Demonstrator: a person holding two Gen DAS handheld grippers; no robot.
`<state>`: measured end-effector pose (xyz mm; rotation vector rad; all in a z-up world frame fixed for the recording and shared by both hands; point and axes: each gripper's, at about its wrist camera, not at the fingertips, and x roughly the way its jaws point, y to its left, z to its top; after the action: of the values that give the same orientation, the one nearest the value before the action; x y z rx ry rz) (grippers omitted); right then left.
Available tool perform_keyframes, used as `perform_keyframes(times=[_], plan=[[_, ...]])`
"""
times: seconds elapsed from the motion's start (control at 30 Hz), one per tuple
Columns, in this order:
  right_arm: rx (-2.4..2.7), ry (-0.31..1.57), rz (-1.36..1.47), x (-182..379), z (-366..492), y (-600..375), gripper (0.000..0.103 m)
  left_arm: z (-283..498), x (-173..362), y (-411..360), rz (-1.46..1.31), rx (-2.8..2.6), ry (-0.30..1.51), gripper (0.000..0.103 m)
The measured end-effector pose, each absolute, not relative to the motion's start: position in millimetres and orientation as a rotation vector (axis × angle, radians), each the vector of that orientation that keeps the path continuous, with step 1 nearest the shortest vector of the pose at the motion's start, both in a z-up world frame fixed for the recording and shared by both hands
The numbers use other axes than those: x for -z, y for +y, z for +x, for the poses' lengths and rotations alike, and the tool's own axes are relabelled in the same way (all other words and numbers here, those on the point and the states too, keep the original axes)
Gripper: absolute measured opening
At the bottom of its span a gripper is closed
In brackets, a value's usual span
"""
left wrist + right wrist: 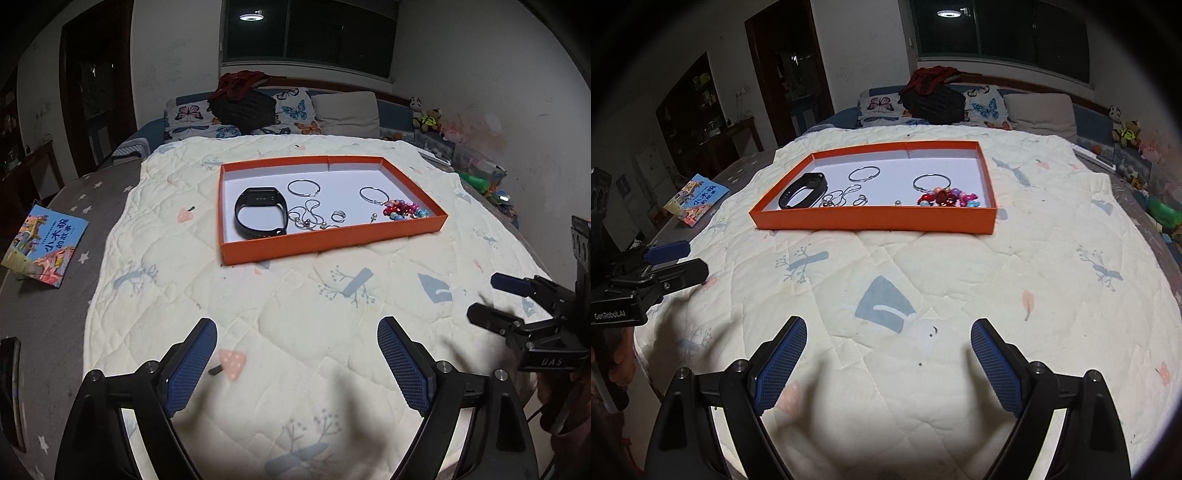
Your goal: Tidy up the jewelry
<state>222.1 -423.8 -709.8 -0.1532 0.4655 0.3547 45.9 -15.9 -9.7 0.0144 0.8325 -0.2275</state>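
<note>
both grippers' fingers (402, 363) are held apart, empty; the thin, slippery necklace (308, 218) is best pinched at its chain.

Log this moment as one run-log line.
left gripper open, empty | right gripper open, empty | jewelry in orange tray | both short of tray

A quilted bed (295, 295) carries an orange tray (332, 236) and book (44, 245)
</note>
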Motion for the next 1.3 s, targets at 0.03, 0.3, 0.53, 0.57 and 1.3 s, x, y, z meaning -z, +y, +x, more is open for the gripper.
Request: perform_keyframes(times=[0.03, 0.3, 0.53, 0.57, 1.3], plan=[[-0.352, 0.467, -0.147, 710, 221, -425, 0.099, 44, 9, -15, 0.016, 0.224, 0.832, 0.096], [-0.352, 0.468, -0.129, 713, 214, -424, 0.099, 31, 9, -15, 0.019, 0.214, 0.830, 0.102], [-0.336, 0.453, -0.129, 710, 209, -420, 0.099, 28, 9, -14, 0.008, 0.196, 0.840, 0.102], [-0.333, 0.453, -0.127, 709, 208, -420, 0.099, 28, 9, -13, 0.005, 0.193, 0.840, 0.102], [-0.308, 0.467, -0.104, 706, 208, -420, 0.099, 24, 14, -12, 0.020, 0.176, 0.866, 0.102]])
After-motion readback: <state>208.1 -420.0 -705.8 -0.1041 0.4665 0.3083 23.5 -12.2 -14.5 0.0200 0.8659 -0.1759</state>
